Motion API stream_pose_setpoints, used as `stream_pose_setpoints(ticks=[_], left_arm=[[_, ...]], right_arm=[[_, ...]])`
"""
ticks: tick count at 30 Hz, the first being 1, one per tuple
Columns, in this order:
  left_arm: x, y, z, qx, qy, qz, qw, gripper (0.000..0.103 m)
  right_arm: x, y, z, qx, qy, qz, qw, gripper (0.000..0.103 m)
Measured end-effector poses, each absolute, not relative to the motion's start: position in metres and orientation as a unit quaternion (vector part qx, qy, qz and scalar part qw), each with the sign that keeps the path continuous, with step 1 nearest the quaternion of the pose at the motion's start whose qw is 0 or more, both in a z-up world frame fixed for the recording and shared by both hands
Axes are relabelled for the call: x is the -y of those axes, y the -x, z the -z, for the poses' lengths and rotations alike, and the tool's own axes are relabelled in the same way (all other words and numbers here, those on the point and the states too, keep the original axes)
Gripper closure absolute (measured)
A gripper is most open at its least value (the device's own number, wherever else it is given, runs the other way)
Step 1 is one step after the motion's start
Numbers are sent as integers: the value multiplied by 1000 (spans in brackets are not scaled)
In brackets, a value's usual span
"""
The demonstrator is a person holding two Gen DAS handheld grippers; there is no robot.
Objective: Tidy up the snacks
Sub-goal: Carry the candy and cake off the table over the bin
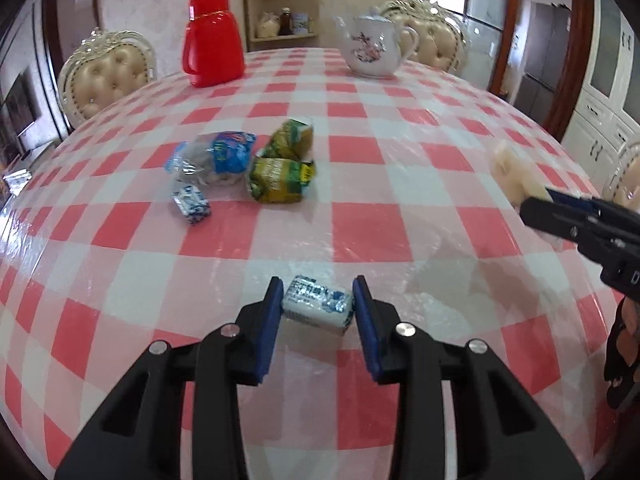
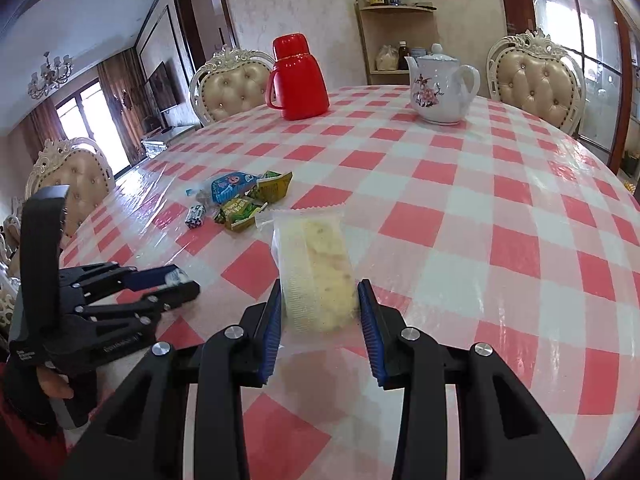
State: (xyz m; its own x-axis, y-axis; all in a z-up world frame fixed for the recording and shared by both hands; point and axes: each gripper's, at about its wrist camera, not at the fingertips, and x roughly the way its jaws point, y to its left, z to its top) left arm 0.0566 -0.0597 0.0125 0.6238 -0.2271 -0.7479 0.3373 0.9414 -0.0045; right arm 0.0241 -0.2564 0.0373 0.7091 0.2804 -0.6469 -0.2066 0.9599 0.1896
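Both grippers point forward and downward over the table [image 1: 400, 208], which is covered by a pink-and-white checked cloth. The left gripper [image 1: 317, 308] reaches in from the near edge. The right gripper [image 2: 320, 304] sits to its right, its handle in a hand that shows at the picture's edge in the left wrist view; the other hand [image 2: 52, 388], below a red sleeve, grips the left handle.

Taking the red thermos jug [image 1: 212, 40] at the far side as landmark: one white flowered teapot [image 1: 374, 46] stands to its right. In front of the jug, toward the grippers, lies a cluster of snacks: one blue packet [image 1: 224, 154], two green-and-yellow packets [image 1: 284, 164] touching each other just right of it, and one small blue-and-white candy [image 1: 192, 203] nearest the grippers. Three tufted chairs show around the table.

The left gripper's fingers are narrowed onto a second small blue-and-white wrapped candy [image 1: 318, 308], each blue pad against one end of it, well in front of the jug. The right gripper's fingers are clamped on the sides of a clear-wrapped pale cake slice [image 2: 316, 276], which juts forward from the pads.
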Motion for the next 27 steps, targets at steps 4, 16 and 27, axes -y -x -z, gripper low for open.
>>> stream_pose_setpoints(ticks=[4,16,27], left_arm=[[55,-56,-16,-399,-59,148,903,67],[23,-29,-39,-354,33,112,928,67],[16,19,-43,-336,70,113,932,67]], right_arm=[[253,-27,-32,-370,-46,-127,919,66],[230,0,-33,-365,-11,-111,924,66],[199,40,-37,-359,-4,-125,925,66]])
